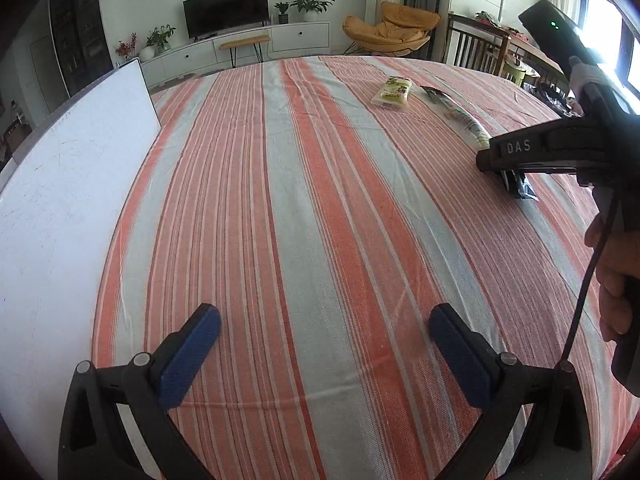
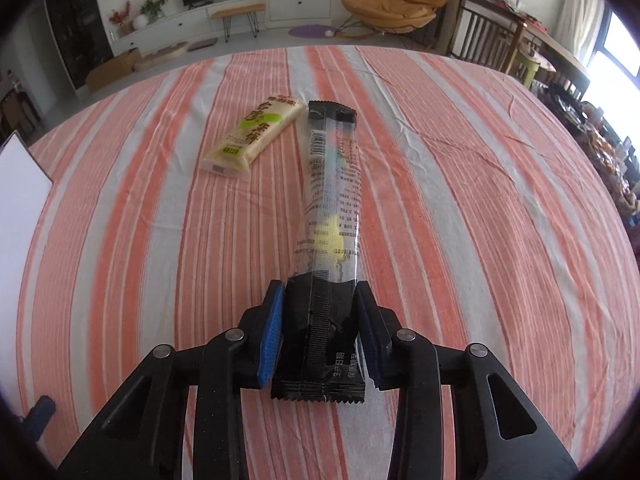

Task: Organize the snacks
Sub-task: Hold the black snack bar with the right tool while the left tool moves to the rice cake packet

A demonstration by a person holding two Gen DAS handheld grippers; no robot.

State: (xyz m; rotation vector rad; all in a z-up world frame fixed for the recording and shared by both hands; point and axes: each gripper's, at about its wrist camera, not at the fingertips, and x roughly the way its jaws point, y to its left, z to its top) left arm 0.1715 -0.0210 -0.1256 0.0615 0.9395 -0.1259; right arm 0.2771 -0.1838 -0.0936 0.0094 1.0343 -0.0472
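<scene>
Here, starting at the far left, we see a white board [image 1: 60, 200] lying at the left edge of the table, its surface faintly scratched, and beside it the orange-and-grey striped tablecloth [image 1: 304, 208] that covers everything else. Over the near part of that cloth we hold the left gripper [image 1: 324, 332] with its blue-padded fingers [image 1: 192, 356] spread wide apart and nothing between them; only bare cloth shows in the gap. Further right and towards the far side lies a pale yellow snack packet [image 2: 252, 136] with green lettering, flat on the cloth and angled, touched by neither gripper. Just beside it, to its right, runs a long snack stick wrapper [image 2: 332, 208], clear along its middle with black ends and printed text, a yellowish filling showing through. Its far end sits close to the yellow packet's upper corner, though we cannot tell whether the two touch. The right gripper [image 2: 320, 328] has closed in on the near black end of this wrapper: both blue pads [image 2: 272, 336] press against its sides, and the serrated tail sticks out behind them towards the camera. From the left wrist view the same grip appears at the right edge, with our right hand [image 1: 616, 276] around the handle. We cannot tell whether the wrapper rests on the cloth or is lifted off it.
</scene>
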